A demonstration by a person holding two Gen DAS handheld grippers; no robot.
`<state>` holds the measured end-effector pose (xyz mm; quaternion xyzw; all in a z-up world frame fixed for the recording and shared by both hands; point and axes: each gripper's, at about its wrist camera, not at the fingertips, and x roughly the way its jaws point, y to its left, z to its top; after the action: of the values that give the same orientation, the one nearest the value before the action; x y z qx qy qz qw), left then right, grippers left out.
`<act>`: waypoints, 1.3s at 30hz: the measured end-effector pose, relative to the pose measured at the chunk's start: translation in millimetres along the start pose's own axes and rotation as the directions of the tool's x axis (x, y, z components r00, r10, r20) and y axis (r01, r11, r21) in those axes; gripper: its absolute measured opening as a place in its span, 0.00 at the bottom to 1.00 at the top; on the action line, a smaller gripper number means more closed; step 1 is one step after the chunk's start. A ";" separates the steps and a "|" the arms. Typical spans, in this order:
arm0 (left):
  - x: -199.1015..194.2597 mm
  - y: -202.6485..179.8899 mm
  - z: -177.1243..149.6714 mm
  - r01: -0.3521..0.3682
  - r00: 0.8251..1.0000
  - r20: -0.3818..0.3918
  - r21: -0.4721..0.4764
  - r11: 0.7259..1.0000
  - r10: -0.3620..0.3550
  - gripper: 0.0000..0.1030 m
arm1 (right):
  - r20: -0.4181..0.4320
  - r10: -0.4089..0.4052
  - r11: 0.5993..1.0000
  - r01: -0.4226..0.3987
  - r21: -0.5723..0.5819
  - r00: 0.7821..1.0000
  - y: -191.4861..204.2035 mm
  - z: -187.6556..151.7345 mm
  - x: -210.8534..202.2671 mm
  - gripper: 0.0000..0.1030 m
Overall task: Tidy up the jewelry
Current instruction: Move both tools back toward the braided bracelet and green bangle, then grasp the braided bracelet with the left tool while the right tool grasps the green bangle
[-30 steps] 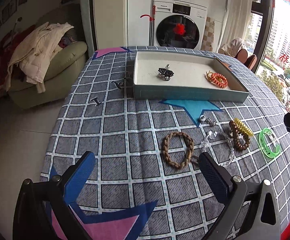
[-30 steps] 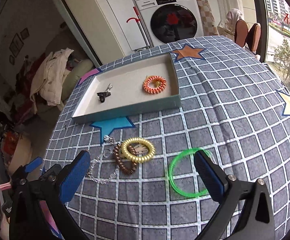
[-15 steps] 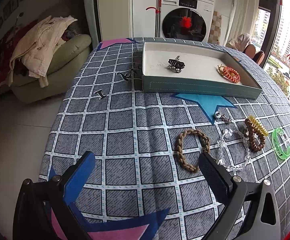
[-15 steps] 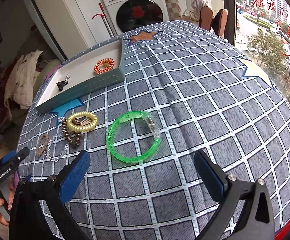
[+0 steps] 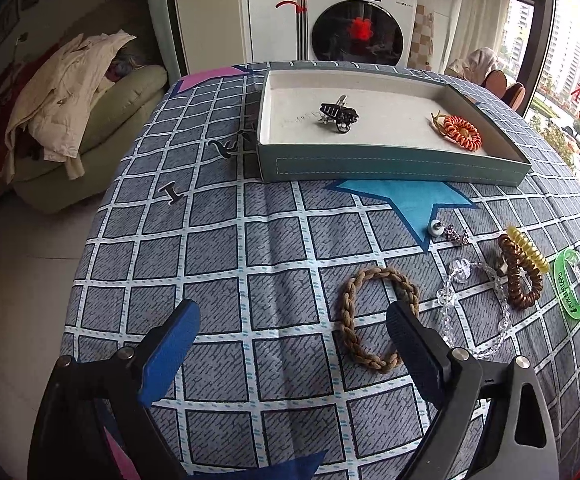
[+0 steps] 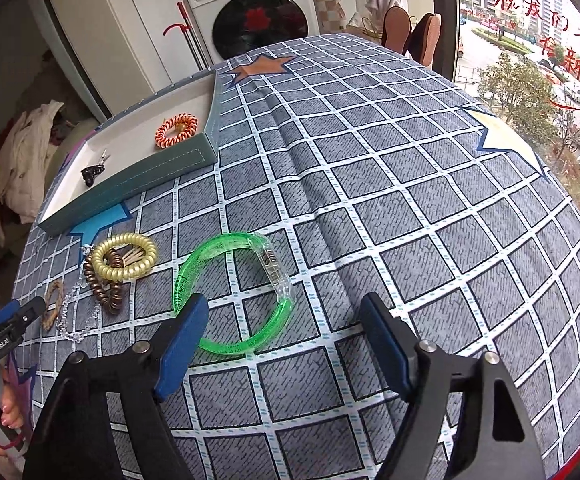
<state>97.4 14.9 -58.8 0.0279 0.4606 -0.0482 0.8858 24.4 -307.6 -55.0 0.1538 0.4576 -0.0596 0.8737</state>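
Observation:
A teal tray (image 5: 390, 170) holds a black hair clip (image 5: 338, 114) and an orange coil hair tie (image 5: 461, 132); it also shows in the right wrist view (image 6: 137, 178). On the cloth lie a brown braided bracelet (image 5: 350, 312), a clear bead bracelet (image 5: 450, 300), brown (image 5: 510, 276) and yellow (image 5: 528, 246) coil ties, an earring (image 5: 436, 228) and a green bangle (image 6: 229, 292). My left gripper (image 5: 292, 336) is open, its right finger over the braided bracelet. My right gripper (image 6: 283, 332) is open, low over the green bangle's near edge.
The table is covered by a grey checked cloth (image 6: 410, 184) with star patches. A washing machine (image 5: 358, 26) stands behind the table. A sofa with clothes (image 5: 69, 120) is at the left. A window (image 6: 538, 40) is at the right.
Both grippers have moved closer to the table. The right gripper swung right and down onto the green bangle. The left gripper came nearer the braided bracelet. Both stay open.

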 end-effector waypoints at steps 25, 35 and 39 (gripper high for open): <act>-1.9 -35.2 -5.5 0.100 0.995 -0.008 0.159 0.982 -0.100 0.25 | 0.022 -0.087 0.970 0.089 -0.227 0.996 29.8 -2.0 9.9 0.35; -20.9 -22.5 -2.1 0.186 0.982 0.009 0.093 0.978 -0.188 0.25 | 0.032 -0.021 0.989 0.025 -0.146 0.999 16.5 -5.2 1.1 0.13; -29.1 -20.2 2.0 0.211 0.977 0.024 0.078 0.974 -0.213 0.25 | 0.042 -0.004 0.991 0.010 -0.130 0.999 13.0 -2.0 -5.8 0.13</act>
<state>80.2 -3.6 -33.9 0.0110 0.4445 -0.1600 0.8813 22.6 -294.8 -48.5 0.0934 0.4426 -0.0358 0.8911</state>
